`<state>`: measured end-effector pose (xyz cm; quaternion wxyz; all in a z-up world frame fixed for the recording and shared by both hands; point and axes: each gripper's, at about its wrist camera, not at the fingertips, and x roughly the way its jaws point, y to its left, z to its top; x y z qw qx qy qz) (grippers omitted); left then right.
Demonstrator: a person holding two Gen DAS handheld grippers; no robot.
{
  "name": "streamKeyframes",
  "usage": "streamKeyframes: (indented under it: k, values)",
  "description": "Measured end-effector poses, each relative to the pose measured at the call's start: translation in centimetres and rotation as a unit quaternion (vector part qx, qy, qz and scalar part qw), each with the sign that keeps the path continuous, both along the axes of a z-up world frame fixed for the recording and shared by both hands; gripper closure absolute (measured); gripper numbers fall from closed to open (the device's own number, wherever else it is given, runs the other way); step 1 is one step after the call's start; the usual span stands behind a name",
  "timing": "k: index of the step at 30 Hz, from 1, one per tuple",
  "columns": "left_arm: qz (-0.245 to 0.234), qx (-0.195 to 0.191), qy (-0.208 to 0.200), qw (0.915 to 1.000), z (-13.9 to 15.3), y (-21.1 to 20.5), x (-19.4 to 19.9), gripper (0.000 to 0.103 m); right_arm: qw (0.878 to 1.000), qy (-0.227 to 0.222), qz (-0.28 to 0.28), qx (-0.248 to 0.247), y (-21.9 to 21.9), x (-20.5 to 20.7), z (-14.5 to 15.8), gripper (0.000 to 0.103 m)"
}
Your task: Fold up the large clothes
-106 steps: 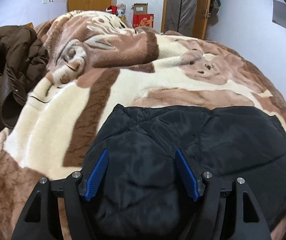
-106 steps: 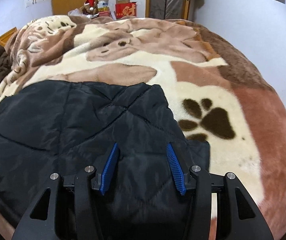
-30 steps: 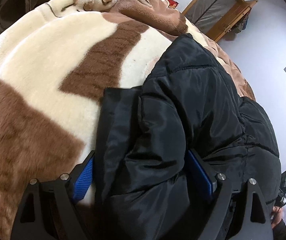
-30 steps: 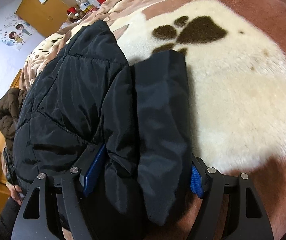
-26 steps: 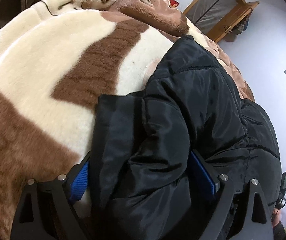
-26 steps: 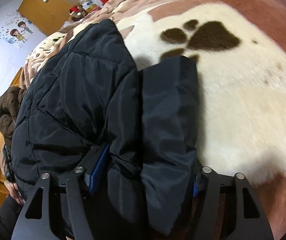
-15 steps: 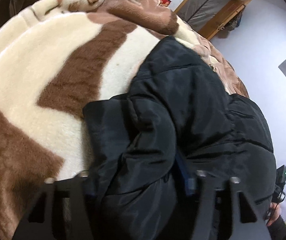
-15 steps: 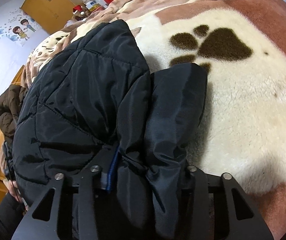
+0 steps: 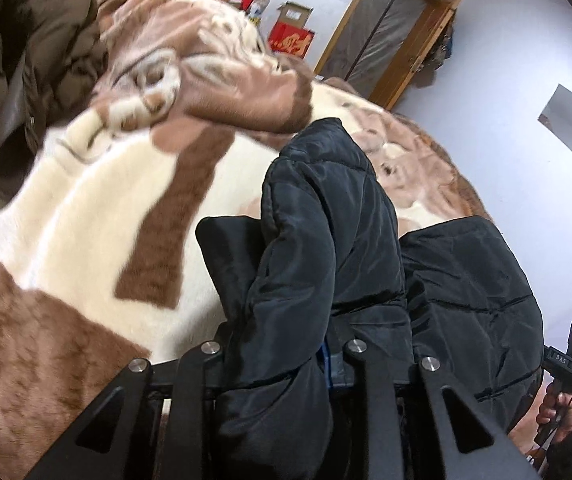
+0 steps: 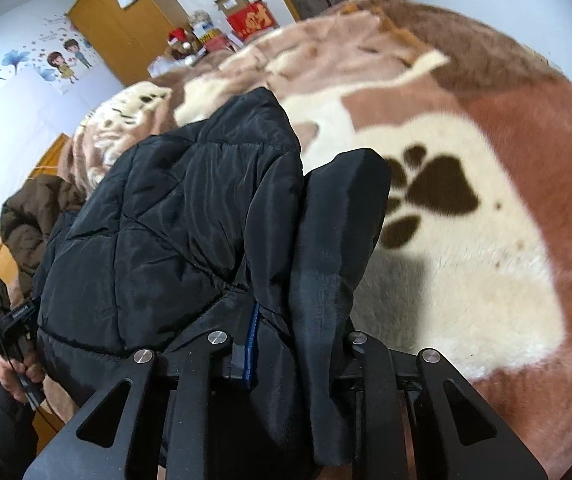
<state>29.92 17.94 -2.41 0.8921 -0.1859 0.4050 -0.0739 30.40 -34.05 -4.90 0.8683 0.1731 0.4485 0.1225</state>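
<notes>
A black quilted jacket [image 9: 326, 216] is bunched and raised off the brown and cream blanket [image 9: 86, 240] on the bed. My left gripper [image 9: 286, 356] is shut on its near left edge, with fabric spilling over the jaws. In the right wrist view the same jacket [image 10: 190, 216] hangs between the grippers, and my right gripper [image 10: 290, 344] is shut on its near right edge. The blue pads are mostly hidden by the fabric. The other hand-held gripper shows at the frame edge in each view [image 9: 570, 360] [image 10: 14, 320].
A brown coat [image 9: 26, 72] lies piled at the bed's left side, also in the right wrist view [image 10: 30, 216]. Wooden wardrobe [image 10: 126, 28], red boxes [image 9: 290, 40] and a doorway [image 9: 386, 28] stand beyond the bed. A wall is close on the right.
Both grippers have closed on the jacket's near edges and lifted it off the blanket. The jacket now hangs bunched between them, and both views have tilted up.
</notes>
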Motion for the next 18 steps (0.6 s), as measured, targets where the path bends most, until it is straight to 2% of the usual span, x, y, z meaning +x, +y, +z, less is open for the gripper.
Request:
streamKeyframes:
  k: [9,14,18]
  values:
    - [-0.009,-0.008,-0.034,0.9993,4.9,-2.0,-0.4,0.076,0.999,-0.040,-0.007,0.003,-1.8,-1.0,4.1,0.079]
    - [-0.027,-0.015,-0.040,0.9987,5.6,-5.9,2.0,0.076,0.998,-0.052,-0.026,-0.007,-5.1,0.1,5.1,0.079]
    - [-0.045,-0.026,-0.039,0.9979,5.1,-9.9,4.7,0.076,0.998,-0.051,-0.044,-0.019,-8.6,1.8,5.0,0.079]
